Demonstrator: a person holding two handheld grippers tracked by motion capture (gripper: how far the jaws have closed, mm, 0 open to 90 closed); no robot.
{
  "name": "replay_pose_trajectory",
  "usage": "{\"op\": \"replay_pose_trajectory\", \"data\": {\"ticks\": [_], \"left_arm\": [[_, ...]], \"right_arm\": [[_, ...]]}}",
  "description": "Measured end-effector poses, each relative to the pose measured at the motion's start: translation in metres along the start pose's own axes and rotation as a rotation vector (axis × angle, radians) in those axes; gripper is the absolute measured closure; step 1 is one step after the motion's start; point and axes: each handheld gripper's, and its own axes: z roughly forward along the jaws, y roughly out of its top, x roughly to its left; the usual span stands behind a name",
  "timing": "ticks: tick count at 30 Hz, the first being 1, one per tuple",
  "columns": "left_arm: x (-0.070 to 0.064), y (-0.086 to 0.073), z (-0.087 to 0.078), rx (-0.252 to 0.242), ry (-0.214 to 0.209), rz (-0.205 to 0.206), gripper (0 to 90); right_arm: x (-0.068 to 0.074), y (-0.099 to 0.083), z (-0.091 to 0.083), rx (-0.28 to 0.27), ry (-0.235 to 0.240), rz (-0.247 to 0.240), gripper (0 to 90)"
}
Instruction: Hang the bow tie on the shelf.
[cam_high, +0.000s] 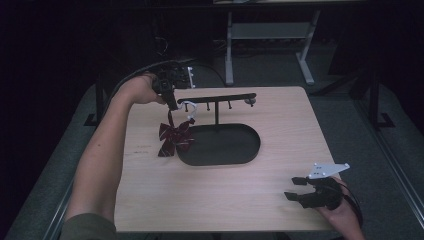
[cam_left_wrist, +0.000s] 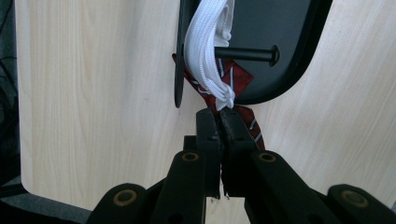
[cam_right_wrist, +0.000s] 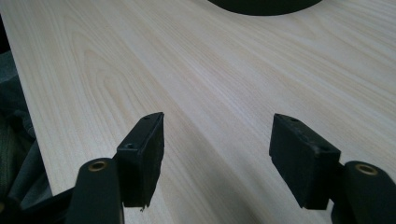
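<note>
Two tools are at work over the pale wooden worktop (cam_high: 225, 200), though only one is busy. The left tool (cam_high: 171, 102) is pinched tight on a dark red patterned bow tie (cam_high: 175, 139) where its white strap (cam_high: 189, 111) joins the fabric; in the left gripper view the jaws meet just under the strap (cam_left_wrist: 205, 56), which is looped over a peg (cam_left_wrist: 247, 53) near the left end of the black hanger stand's crossbar (cam_high: 216, 98). The bow itself hangs below, over the left edge of the stand's oval base (cam_high: 225, 147). I take it the grip is set low on the strap so the loop can be steered on or off the peg, but which way I cannot tell. The person's left forearm (cam_high: 102, 150) reaches long and nearly straight from the near edge, the wrist bent so the tool points down. The right tool (cam_high: 296, 188) rests well apart at the near right corner, jaws spread wide and holding nothing, the hand (cam_high: 345, 212) low at the worktop's edge, apparently waiting.
</note>
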Motion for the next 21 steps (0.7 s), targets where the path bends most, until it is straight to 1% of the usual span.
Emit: {"op": "replay_pose_trajectory", "data": {"ticks": [15,21], "left_arm": [[0.0010,0.0011,0.0019,0.015,0.004,-0.006,87.1],[0.0007,0.0012,0.0023,0.015,0.009,-0.010,84.6]], "right_arm": [[0.0005,-0.0002,-0.0008,-0.003,-0.001,-0.001,35.0],[0.0006,-0.0001,-0.0011,-0.002,-0.002,0.000,35.0]]}}
